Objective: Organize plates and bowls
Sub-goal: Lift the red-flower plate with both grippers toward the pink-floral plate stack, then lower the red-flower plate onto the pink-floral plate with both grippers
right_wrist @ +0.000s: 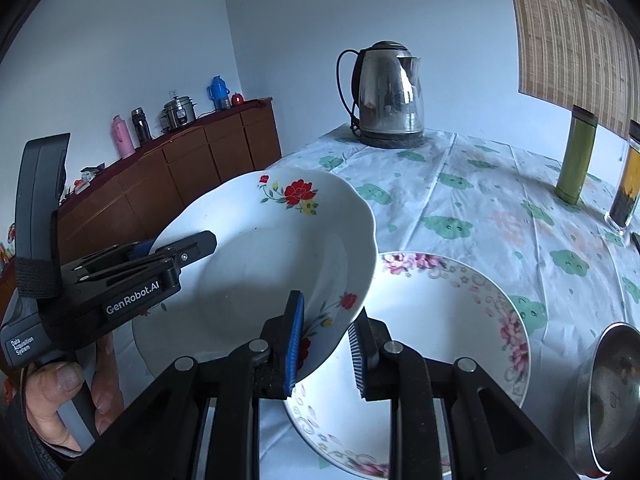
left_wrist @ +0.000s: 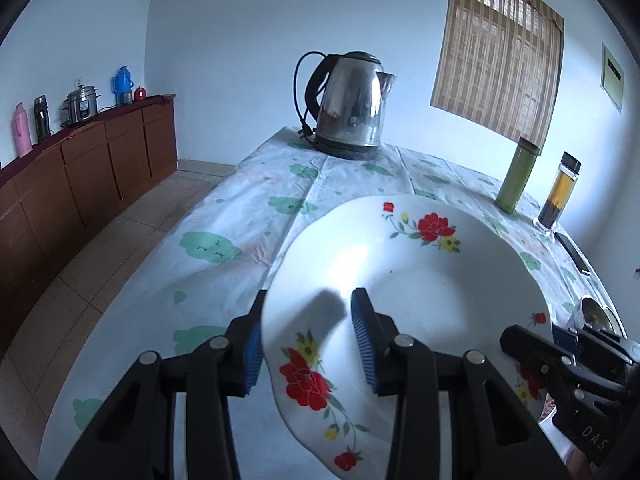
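A white deep plate with red flowers [left_wrist: 404, 280] is held off the table by both grippers. My left gripper [left_wrist: 308, 340] straddles its left rim, one pad under and one pad inside. My right gripper [right_wrist: 326, 344] straddles its near right rim [right_wrist: 344, 312]; it shows at the right edge of the left wrist view [left_wrist: 568, 344]. The left gripper shows in the right wrist view [right_wrist: 180, 252], closed on the plate's left rim. A larger plate with a pink flower border [right_wrist: 448, 320] lies flat on the table below. A steel bowl [right_wrist: 612, 396] stands at the right.
A steel kettle [right_wrist: 390, 96] stands at the table's far end. A green flask [right_wrist: 576, 156] and a glass tea bottle [right_wrist: 628, 180] stand at the right edge, with a phone [left_wrist: 574, 254] beside them. A wooden sideboard [left_wrist: 80, 172] lines the left wall.
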Available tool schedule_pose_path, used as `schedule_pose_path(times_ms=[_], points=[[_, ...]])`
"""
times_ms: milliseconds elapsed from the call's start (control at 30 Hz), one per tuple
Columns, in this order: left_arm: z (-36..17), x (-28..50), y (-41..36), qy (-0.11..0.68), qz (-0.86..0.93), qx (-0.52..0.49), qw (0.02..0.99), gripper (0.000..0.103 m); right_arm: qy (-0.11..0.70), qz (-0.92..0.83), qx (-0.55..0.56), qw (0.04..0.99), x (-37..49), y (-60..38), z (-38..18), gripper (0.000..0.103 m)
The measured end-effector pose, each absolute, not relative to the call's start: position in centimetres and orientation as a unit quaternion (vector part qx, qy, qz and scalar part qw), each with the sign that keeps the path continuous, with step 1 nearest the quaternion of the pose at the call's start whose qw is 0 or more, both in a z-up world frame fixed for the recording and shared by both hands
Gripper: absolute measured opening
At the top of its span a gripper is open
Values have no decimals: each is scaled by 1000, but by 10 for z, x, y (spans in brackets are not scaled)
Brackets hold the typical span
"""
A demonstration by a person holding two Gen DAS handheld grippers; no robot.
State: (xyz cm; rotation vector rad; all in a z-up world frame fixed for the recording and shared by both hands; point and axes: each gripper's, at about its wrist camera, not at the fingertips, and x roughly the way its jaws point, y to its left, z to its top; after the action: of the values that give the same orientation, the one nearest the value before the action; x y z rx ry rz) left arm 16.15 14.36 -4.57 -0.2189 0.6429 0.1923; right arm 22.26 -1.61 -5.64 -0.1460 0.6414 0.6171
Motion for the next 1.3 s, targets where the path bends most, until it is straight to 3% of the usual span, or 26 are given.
schedule_pose_path(times_ms=[1300], points=[[-38, 191, 65, 343, 64, -53, 936, 38, 317, 239, -23, 918, 238, -91, -56, 24]])
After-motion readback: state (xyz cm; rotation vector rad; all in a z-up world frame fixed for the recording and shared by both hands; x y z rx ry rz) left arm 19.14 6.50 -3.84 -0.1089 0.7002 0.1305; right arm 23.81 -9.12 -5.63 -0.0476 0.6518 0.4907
